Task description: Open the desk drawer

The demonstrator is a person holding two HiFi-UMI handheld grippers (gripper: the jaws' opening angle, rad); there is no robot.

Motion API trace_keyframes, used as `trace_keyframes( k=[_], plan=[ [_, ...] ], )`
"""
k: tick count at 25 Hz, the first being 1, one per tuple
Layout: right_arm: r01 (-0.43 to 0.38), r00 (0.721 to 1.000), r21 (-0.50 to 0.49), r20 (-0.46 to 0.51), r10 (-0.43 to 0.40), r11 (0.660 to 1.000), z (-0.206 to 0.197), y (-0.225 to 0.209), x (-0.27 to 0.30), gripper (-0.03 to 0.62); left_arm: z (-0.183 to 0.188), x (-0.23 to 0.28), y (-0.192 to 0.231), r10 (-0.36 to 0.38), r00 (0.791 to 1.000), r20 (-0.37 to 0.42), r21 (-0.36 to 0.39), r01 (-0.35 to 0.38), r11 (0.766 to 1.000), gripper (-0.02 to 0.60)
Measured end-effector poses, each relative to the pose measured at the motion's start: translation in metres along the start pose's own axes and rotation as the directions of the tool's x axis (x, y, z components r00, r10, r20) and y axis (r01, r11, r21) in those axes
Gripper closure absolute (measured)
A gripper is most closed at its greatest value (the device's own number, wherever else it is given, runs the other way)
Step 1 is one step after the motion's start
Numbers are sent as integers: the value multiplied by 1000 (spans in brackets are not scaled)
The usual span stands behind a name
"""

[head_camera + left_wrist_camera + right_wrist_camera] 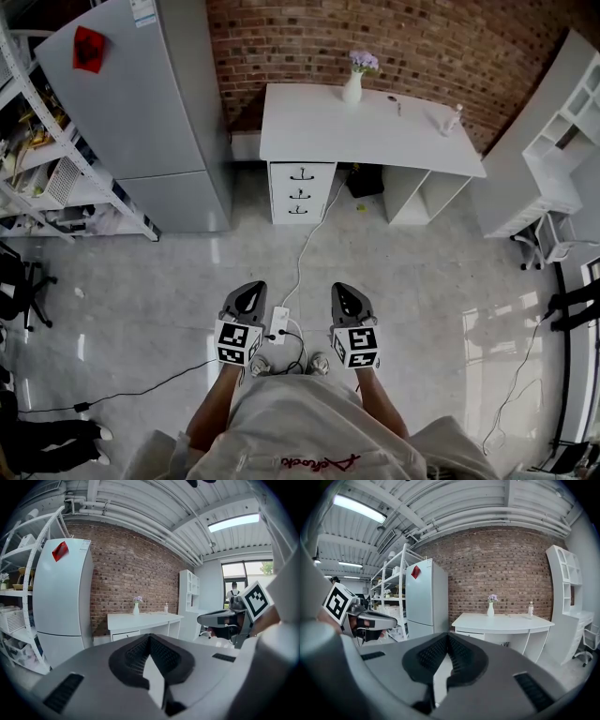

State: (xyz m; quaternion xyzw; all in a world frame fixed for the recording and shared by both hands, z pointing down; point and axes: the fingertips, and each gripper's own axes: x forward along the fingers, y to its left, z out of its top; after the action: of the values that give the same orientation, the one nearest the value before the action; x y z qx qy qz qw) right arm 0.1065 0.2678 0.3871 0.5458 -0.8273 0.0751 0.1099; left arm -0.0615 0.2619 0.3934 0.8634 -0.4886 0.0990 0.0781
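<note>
Head view, steeply down: pale tiled floor (422, 281) across most of the frame, red brick wall (422, 47) along the top. Tall grey fridge (141, 103) at upper left, a red tag (89, 47) on its door, a metal shelving rack (37, 150) just beside it at the left edge. White bookcase (553, 141) at the right edge. White desk (356, 131) against the brick wall, between fridge and bookcase. Under the desk's left end, the drawer unit (300, 192): three drawers stacked, each with a dark handle, all fronts flush and shut.

Low in the frame and well apart from the desk, the left gripper (255, 284) and the right gripper (339, 286), side by side over the floor, pointing toward the desk, touching nothing. In the left gripper view, jaws pressed together at the tips, nothing between them. In the right gripper view, jaws likewise closed tight and empty.

Between the two, on the floor, a white power strip (278, 324), with a white cable (314, 230) leading up toward the desk. On the desktop, a white vase (352, 86) with purple flowers near the back edge. Toward the right end, a small bottle (454, 120).
</note>
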Motion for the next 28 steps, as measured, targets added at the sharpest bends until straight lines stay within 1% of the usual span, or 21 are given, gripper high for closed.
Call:
trace_keyframes(
  k=[7, 14, 17, 21, 28],
  plan=[
    [27, 1000, 5, -16, -27, 1000, -1, 16, 9, 577, -6, -4, 11, -42, 999, -12, 1, 42, 999, 571],
    [95, 995, 19, -21, -94, 995, 3, 48, 26, 577, -12, -14, 52, -97, 995, -18, 7, 97, 995, 571],
    [124, 992, 27, -38, -123, 992, -3, 62, 27, 577, -15, -17, 66, -122, 992, -17, 14, 122, 992, 571],
    [152, 987, 31, -62, -150, 988, -14, 80, 28, 577, -24, -23, 81, -148, 989, -23, 0, 148, 989, 571],
    [190, 980, 23, -66, -188, 982, -12, 88, 28, 577, -26, -27, 91, -177, 984, -13, -3, 177, 984, 571]
  ],
)
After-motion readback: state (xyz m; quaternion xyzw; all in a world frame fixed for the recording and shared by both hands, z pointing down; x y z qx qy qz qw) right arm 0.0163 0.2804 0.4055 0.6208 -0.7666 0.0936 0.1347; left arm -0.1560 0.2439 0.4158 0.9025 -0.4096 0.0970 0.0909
